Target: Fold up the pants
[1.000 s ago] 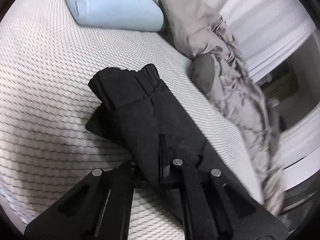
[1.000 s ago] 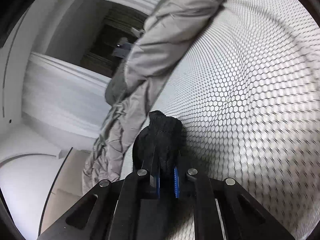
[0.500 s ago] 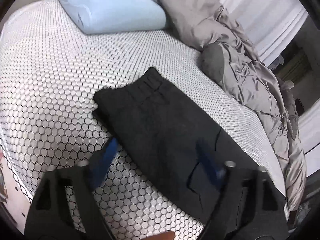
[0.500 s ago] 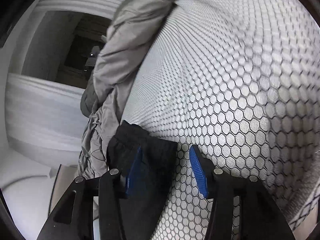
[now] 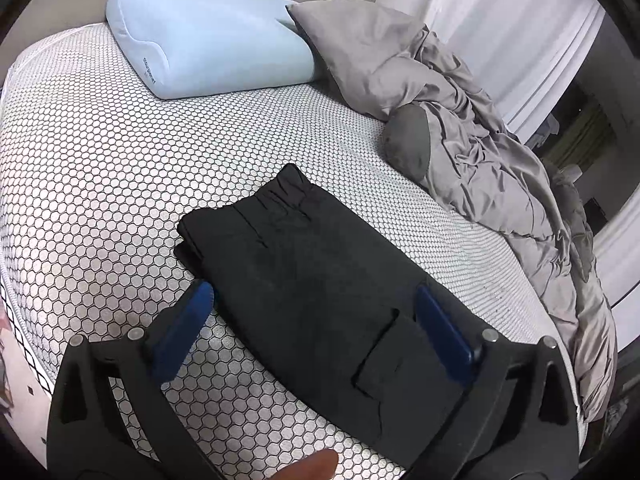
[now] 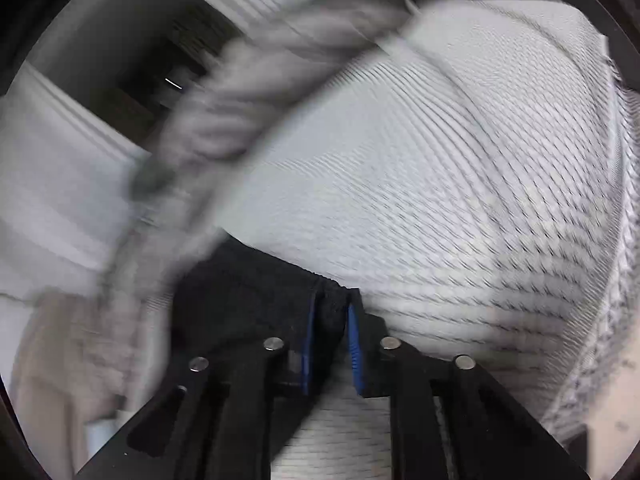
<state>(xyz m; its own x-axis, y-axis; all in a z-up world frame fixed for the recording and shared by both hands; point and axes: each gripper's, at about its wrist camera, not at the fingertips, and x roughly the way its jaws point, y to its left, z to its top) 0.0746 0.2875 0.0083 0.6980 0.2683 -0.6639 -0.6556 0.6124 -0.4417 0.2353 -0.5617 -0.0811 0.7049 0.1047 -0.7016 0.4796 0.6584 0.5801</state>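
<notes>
Black pants [image 5: 316,276] lie folded lengthwise on the white honeycomb-patterned mattress [image 5: 100,184], waistband toward the far end. My left gripper [image 5: 312,320] is open and empty above the pants, its blue pads spread wide on either side of the fabric. In the blurred right wrist view my right gripper [image 6: 331,314] is shut on an edge of the black pants [image 6: 248,292] near the mattress side.
A light blue pillow [image 5: 208,44] lies at the head of the bed. A crumpled grey duvet [image 5: 480,152] runs along the right side; it also shows in the right wrist view [image 6: 248,92]. White curtains [image 5: 504,20] hang beyond. The mattress edge is at the near left.
My left gripper let go of the pants, opened wide and drew back. My right gripper opened, then closed again on the pants' edge and is moving fast.
</notes>
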